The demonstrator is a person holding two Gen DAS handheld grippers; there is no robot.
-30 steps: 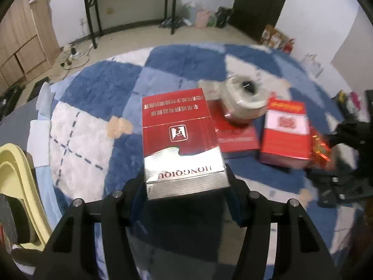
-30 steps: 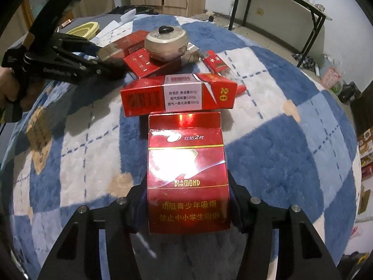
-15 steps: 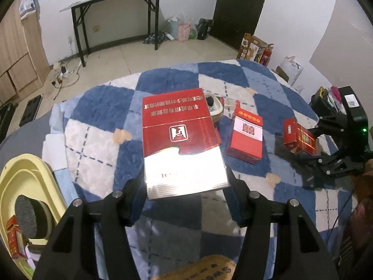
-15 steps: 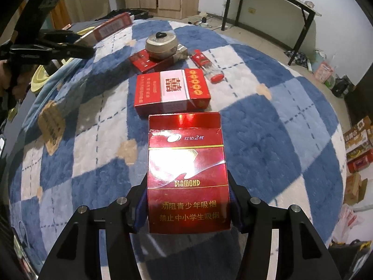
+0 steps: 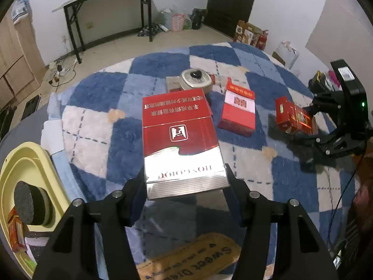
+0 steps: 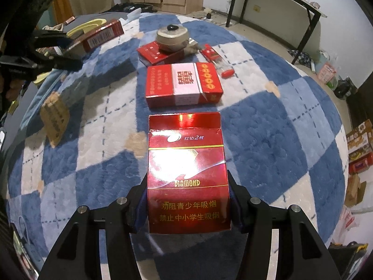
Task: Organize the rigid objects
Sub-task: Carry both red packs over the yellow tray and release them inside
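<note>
Left gripper point(image 5: 185, 182): it is squeezing a red and silver box point(image 5: 179, 140) from both sides, with its jaws closed only as far as the box lets them. It is holding the box up in the air over the blue checked rug point(image 5: 105, 126).
Right gripper point(image 6: 188, 200): it is squeezing a shiny red box point(image 6: 186, 172) with gold letters in the same way. This box is also hanging over the rug.
Box with the white stripe point(image 6: 184, 84): it is lying flat on the rug, just past the shiny red box.
Round tin point(image 6: 172, 37): it is sitting on top of a flat red box point(image 6: 151, 52), farther back on the rug.
Small red lighter point(image 6: 216, 58): it is lying near the tin.
Yellow tray point(image 5: 23, 163): it is sitting beside the rug, at the left of the left camera's view.
</note>
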